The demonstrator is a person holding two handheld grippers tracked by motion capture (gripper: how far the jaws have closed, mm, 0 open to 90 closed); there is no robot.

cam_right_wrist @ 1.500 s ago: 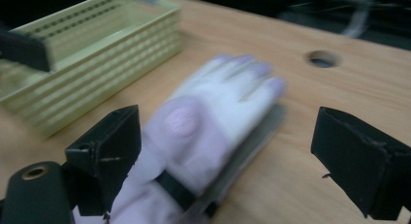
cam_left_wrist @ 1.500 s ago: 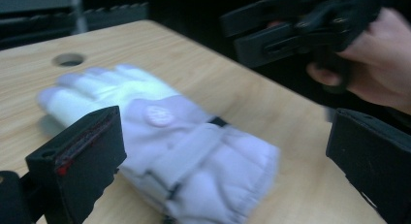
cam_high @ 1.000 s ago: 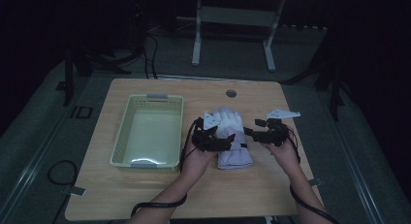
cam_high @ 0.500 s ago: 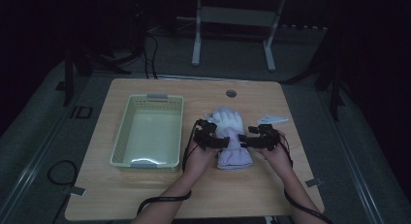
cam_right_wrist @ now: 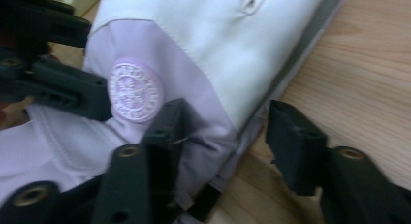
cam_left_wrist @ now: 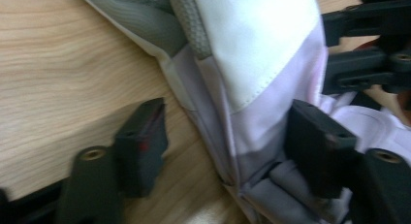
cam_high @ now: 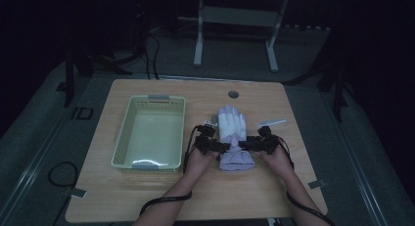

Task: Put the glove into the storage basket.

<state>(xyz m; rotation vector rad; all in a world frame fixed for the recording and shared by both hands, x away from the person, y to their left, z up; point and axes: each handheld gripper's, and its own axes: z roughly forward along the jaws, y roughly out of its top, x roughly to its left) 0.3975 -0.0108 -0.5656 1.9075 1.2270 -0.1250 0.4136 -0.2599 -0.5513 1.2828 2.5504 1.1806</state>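
Observation:
A white and lilac glove point(cam_high: 231, 124) lies flat on the wooden table point(cam_high: 254, 199), fingers pointing away from the person. My left gripper point(cam_high: 224, 147) is at the left side of its lilac cuff, and my right gripper point(cam_high: 246, 145) at the right side. In the left gripper view, the left gripper point(cam_left_wrist: 228, 151) is open, one jaw over bare wood and the other over the glove point(cam_left_wrist: 261, 64), straddling its edge. My right gripper point(cam_right_wrist: 230, 146) is likewise open astride the opposite edge of the glove point(cam_right_wrist: 203, 35), near a round lilac badge point(cam_right_wrist: 134, 91).
A pale green plastic basket point(cam_high: 123, 138) stands left of the glove, with nothing seen inside. A thin white strip point(cam_high: 271, 122) lies on the table right of the glove. A round cable hole point(cam_high: 233, 94) sits near the far edge. Metal stand legs rise beyond the table.
Both grippers have moved inward and toward the person, from beside the glove's palm to its cuff. The right one travelled farther. The glove has not moved.

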